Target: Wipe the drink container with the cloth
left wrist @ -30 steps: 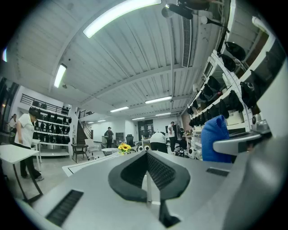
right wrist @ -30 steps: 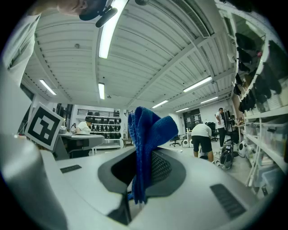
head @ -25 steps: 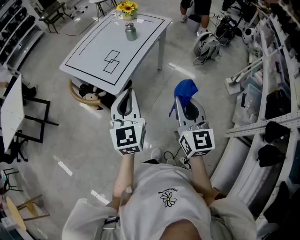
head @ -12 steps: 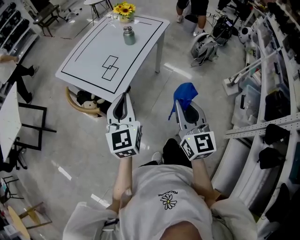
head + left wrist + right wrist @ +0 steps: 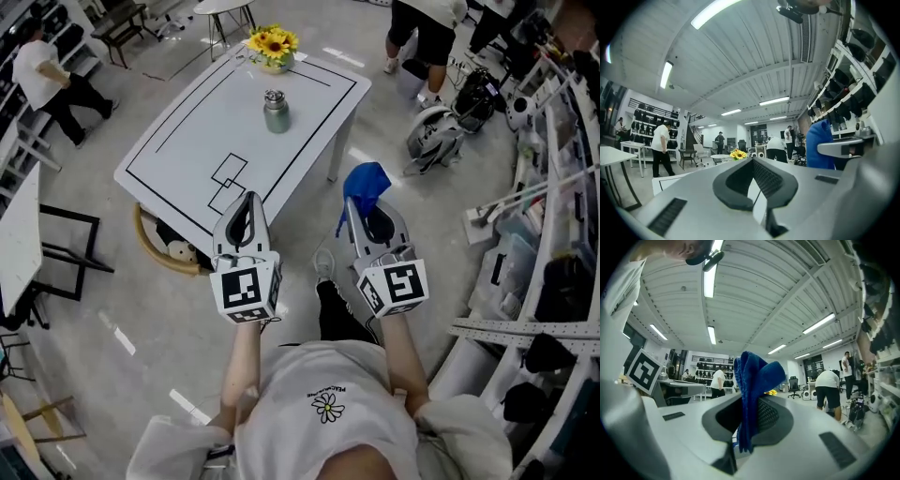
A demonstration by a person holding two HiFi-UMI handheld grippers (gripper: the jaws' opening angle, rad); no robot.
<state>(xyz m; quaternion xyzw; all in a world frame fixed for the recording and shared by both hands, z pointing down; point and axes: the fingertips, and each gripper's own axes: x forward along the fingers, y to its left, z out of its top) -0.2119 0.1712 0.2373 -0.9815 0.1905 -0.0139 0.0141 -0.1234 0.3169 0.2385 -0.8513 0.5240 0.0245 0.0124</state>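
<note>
A small green metal drink container (image 5: 276,111) stands upright on the white table (image 5: 187,155), well ahead of both grippers. My right gripper (image 5: 360,202) is shut on a blue cloth (image 5: 367,184) that sticks up between its jaws; in the right gripper view the blue cloth (image 5: 751,390) hangs folded over the jaw tips. My left gripper (image 5: 245,200) is shut with nothing in it, its tip just short of the table's near corner. In the left gripper view the jaws meet with nothing between them, and the blue cloth (image 5: 818,145) shows at the right.
A pot of sunflowers (image 5: 272,49) stands at the table's far end. A basket with soft toys (image 5: 169,246) sits under the near corner. People (image 5: 427,28) stand beyond the table, bags (image 5: 439,136) lie on the floor, and shelving (image 5: 553,234) runs along the right.
Both grippers have moved forward towards the table together with the person. The table and container now sit nearer and more central. The cloth stays in the right gripper.
</note>
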